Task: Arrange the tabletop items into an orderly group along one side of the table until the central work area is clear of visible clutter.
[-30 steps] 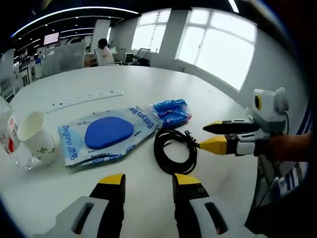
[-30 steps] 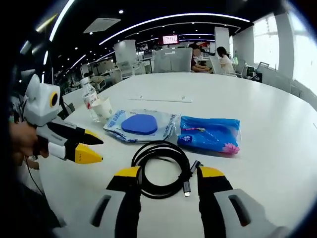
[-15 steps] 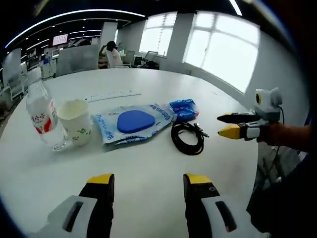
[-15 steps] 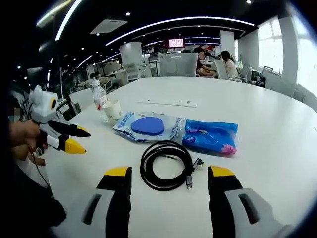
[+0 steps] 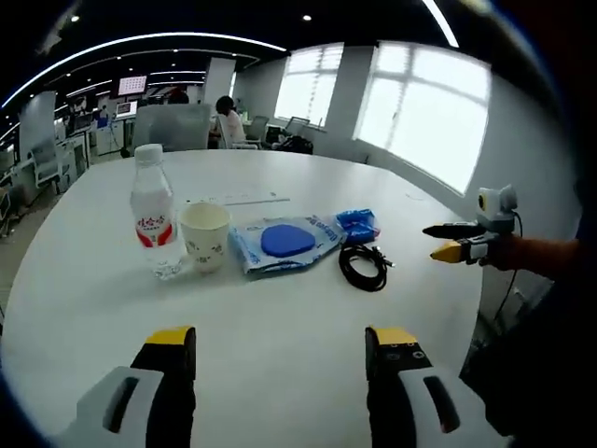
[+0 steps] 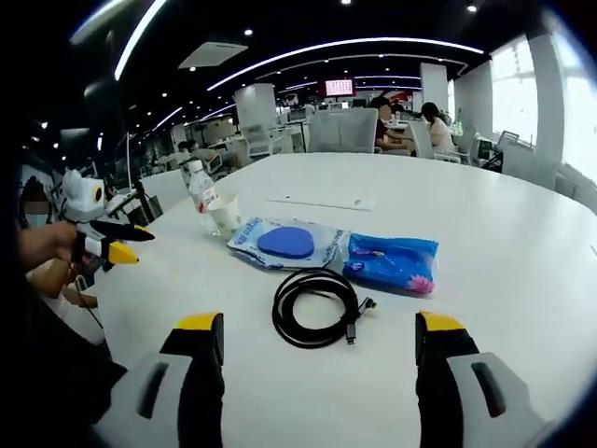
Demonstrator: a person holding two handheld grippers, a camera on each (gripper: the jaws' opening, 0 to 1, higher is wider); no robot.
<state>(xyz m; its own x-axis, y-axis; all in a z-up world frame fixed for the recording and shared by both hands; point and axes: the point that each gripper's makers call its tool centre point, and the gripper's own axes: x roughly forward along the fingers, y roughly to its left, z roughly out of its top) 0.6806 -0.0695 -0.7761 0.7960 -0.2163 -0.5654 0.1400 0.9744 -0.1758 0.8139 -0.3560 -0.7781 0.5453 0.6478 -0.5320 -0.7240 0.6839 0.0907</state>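
With my left gripper (image 5: 277, 378) and right gripper (image 6: 320, 369) both spread and empty, the coiled black cable (image 6: 315, 306) lay loose beside the blue-printed plastic pouch (image 6: 287, 244) — I judged it should be pinched across several loops.

Both grippers share one build: the left gripper (image 5: 278, 350) and right gripper (image 6: 320, 338) have grey bodies, black jaws with yellow tips, and a dark oval slot on each jaw's housing.
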